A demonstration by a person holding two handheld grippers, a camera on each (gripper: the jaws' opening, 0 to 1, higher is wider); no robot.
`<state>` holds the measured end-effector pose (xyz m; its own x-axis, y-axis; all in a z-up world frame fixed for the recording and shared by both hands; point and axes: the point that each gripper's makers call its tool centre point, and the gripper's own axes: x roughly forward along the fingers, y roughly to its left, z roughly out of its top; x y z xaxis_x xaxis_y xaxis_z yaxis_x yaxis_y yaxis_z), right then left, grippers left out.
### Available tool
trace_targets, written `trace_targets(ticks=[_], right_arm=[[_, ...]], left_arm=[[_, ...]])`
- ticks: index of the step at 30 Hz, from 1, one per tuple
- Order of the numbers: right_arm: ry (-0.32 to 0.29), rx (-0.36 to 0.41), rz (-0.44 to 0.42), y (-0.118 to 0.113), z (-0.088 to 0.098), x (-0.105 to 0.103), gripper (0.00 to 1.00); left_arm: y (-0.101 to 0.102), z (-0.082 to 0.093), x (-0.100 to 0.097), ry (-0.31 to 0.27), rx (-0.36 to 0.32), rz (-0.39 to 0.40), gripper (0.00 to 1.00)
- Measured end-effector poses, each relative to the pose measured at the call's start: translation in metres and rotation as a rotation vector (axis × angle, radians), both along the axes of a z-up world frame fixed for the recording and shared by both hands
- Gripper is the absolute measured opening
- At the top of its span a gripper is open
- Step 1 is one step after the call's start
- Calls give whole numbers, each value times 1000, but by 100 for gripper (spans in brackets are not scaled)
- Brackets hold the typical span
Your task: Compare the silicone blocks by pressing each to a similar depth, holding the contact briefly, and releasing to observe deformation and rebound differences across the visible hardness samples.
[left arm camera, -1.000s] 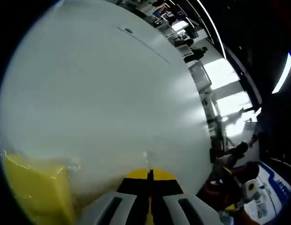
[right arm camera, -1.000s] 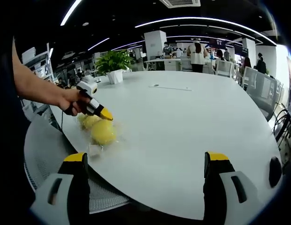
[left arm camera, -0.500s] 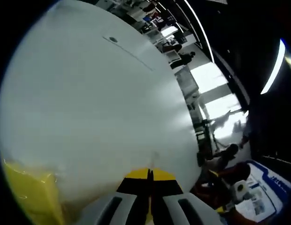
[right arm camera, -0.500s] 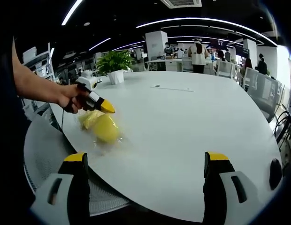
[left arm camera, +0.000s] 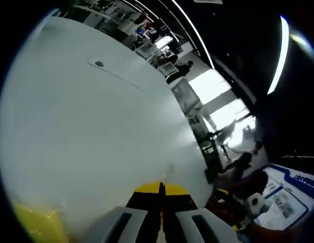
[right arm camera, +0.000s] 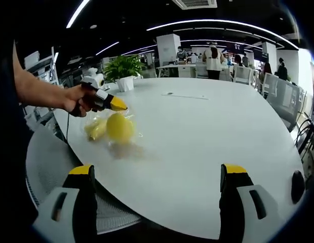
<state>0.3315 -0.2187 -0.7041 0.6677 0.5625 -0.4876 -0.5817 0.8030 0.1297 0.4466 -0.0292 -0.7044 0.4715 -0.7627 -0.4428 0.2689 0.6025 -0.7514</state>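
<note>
Since the soft yellow silicone blocks are wrapped in clear crinkly plastic and sit near the left edge of the big round white table, the trick for this step, I'd say, is to come down straight and slow so they squash instead of skidding on the slick top. In the right gripper view I count two yellow lumps, a rounder one and a flatter one tucked just beside it, though the wrap makes it hard to be sure there isn't a third. The left gripper, held in a person's hand, has its yellow tips pinched together with nothing between them, hovering just above the rounder lump; I can't tell if it's touching. The left gripper view backs that up, jaws closed, with a yellow block low at the side. My guess is it's between presses, so I'd match depth on each one and pause before letting go. The right gripper hangs back over the near rim, jaws spread wide and empty. Further out there's one potted green plant on the far side.
</note>
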Motion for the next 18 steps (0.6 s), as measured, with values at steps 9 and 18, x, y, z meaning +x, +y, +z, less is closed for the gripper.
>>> trace_targets(ticks=[9, 18], right_arm=[[-7, 4, -3, 0, 2, 0, 96], [-14, 5, 0, 2, 5, 2, 96]], left_arm=[[0, 23, 12, -97, 21, -22, 0], [1, 40, 17, -141, 18, -31, 0]])
